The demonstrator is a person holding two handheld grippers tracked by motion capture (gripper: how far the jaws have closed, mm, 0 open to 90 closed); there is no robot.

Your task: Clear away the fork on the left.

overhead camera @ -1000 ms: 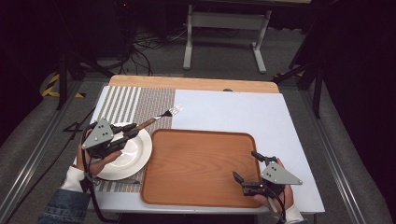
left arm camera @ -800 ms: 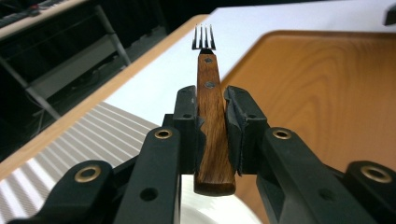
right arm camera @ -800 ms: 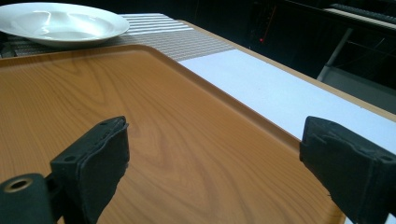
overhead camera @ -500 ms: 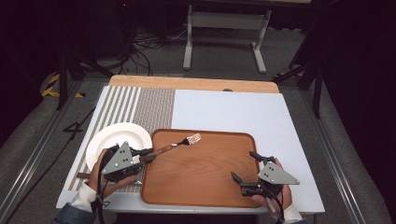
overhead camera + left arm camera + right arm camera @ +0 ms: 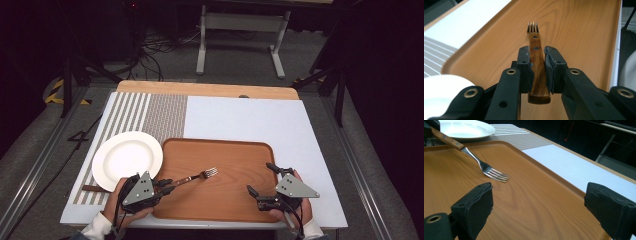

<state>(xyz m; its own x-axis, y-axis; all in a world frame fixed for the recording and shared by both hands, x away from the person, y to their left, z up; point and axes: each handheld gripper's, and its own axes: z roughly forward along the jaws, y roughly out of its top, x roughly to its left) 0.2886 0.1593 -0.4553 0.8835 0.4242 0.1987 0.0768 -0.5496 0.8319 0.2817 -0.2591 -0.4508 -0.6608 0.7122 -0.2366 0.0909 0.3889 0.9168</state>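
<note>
At the near left edge of the wooden tray [image 5: 235,200], the left gripper [image 5: 167,186] clamps the wooden handle of a fork [image 5: 197,176] between its pads; in the left gripper view the handle [image 5: 537,72] runs straight between both jaws and the butt end sticks out behind them. The fork's tines [image 5: 496,175] lie low over the tray floor near its middle, pointing toward the far right; contact with the wood cannot be told. Just left of the tray, a white plate [image 5: 127,160] rests on a striped placemat [image 5: 160,115], its rim close beside the left gripper and the tray's raised lip. A brown strip [image 5: 92,188] shows at the plate's near edge. Over the tray's near right corner, the right gripper [image 5: 262,179] stands with jaws wide apart and nothing between them, well apart from the fork. Between tines and right gripper the tray floor is bare, bounded by a low rim on all sides. Beyond the tray, the white tabletop [image 5: 250,120] lies open to its far wooden edge.
</note>
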